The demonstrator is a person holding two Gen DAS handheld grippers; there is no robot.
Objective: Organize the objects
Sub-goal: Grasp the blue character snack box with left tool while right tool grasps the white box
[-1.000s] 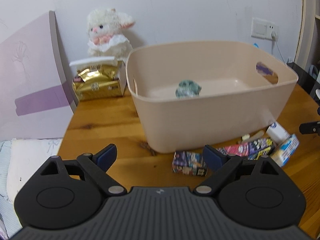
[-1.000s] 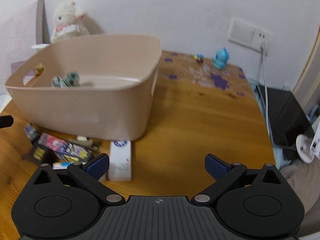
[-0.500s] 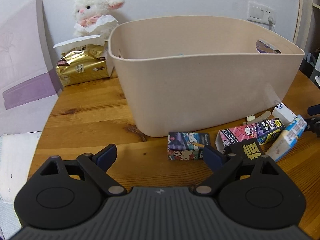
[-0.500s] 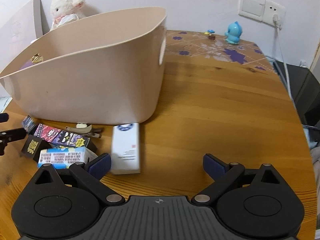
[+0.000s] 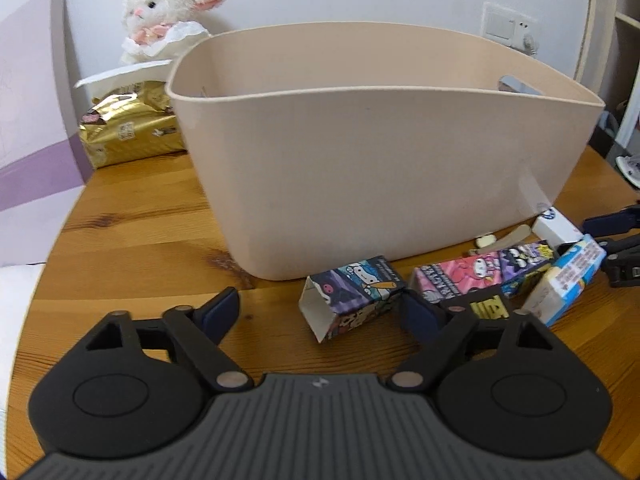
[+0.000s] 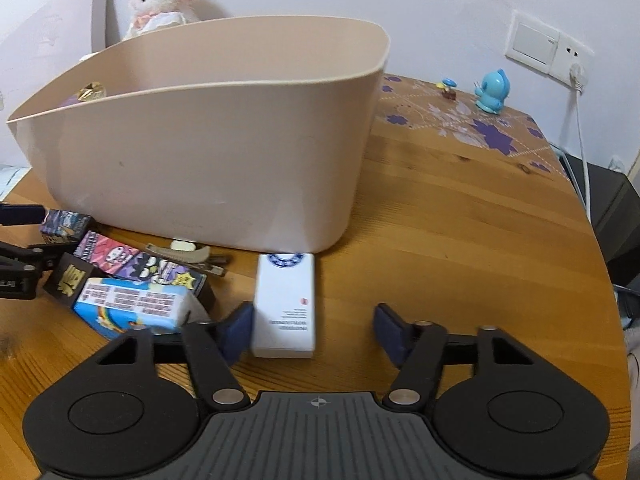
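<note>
Closing my left gripper (image 5: 320, 312) around cartoon-printed carton (image 5: 354, 296), open-ended, lying just before beige tub (image 5: 380, 160); right pad touching its end, left pad apart. Right wrist view: my right gripper (image 6: 314, 330) closing on white box (image 6: 285, 304), blue-stamped, touching tub's front; left pad against it, right pad apart.
</note>
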